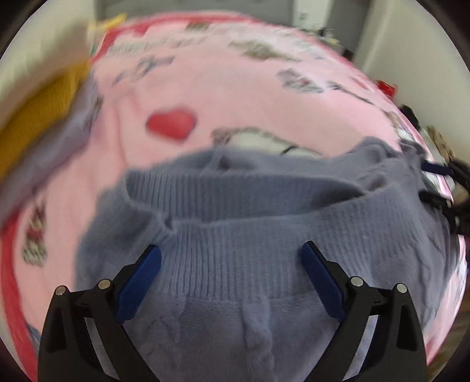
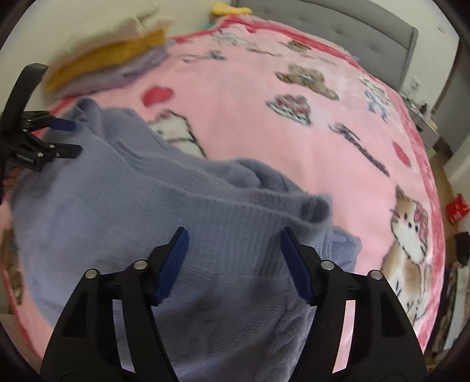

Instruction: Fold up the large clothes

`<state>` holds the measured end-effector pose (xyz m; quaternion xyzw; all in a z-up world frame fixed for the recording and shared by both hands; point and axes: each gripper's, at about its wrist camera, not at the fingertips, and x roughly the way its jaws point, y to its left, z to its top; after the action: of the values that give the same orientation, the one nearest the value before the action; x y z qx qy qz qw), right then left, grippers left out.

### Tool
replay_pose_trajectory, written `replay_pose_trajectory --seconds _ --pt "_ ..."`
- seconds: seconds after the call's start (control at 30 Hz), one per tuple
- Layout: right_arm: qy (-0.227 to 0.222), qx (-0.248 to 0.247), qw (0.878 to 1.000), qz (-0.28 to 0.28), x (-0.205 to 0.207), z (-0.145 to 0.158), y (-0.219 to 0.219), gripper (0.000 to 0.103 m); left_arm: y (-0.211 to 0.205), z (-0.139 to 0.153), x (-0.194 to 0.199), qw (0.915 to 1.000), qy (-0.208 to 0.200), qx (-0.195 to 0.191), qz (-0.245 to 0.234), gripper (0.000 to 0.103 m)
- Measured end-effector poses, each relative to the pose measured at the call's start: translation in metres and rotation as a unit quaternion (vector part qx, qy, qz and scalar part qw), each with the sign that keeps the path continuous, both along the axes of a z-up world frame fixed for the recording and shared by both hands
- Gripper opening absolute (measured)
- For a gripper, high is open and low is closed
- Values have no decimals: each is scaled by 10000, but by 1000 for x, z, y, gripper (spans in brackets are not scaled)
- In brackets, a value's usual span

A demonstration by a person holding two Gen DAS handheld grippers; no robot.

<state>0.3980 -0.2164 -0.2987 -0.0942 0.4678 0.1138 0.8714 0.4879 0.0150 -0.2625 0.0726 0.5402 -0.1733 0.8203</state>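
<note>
A: Left gripper (image 1: 230,258)?
B: Jaws wide apart over the grey-blue sweater's (image 1: 241,264) ribbed hem, gripping nothing.
A: Right gripper (image 2: 233,242)?
B: Also apart above the knit. Only its view shows the folded clothes stack (image 2: 117,64) at the pink blanket's (image 2: 249,117) far-left corner sharply.

- A grey-blue sweater (image 2: 123,205) lies rumpled on a pink blanket (image 2: 249,117) printed with cats, bears and hearts.
- The right gripper (image 2: 233,258) hangs over the sweater's near ribbed part, jaws apart, nothing pinched between the blue pads.
- The left gripper (image 2: 69,138) shows at the left edge, by the sweater's far corner.
- Folded clothes (image 2: 117,61), one yellow, sit far left.
- A grey headboard (image 2: 352,26) stands beyond.
</note>
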Motion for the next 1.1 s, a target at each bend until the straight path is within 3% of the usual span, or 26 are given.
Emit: replay_pose_trajectory --seconds 0.07,0.23,0.4,0.47,0.63,0.77,0.97,1.03,1.1 --pt "109 8 9998 -184 5 -7 -7 75 11 -10 6 9991 146 -248 299 95" --pt "405 -252 9975 -531 12 -23 -18 83 13 -19 10 9993 155 -182 286 96" --pt "790 226 9909 -1067 15 -42 -41 87 16 -29 12 9990 186 -285 285 99" --pt "795 151 9912 -1052 17 -44 -38 89 14 -30 12 9992 171 -249 262 99" --pt "483 108 9933 -1048 12 -28 -33 90 12 -16 3 9996 1 -199 176 99" --pt "40 79 9946 -1033 -3 -6 -27 91 12 6 -14 9992 -380 -114 -34 98" --pt "-262 330 9898 -1359 -23 20 -27 92 23 25 -39 9959 -656 445 -436 98" --pt "-324 517 9874 -1459 -30 29 -28 93 38 30 -45 9963 -622 330 -492 98" --pt "-447 598 9853 -1539 -38 37 -27 95 60 36 -49 9967 -558 -137 -567 98"
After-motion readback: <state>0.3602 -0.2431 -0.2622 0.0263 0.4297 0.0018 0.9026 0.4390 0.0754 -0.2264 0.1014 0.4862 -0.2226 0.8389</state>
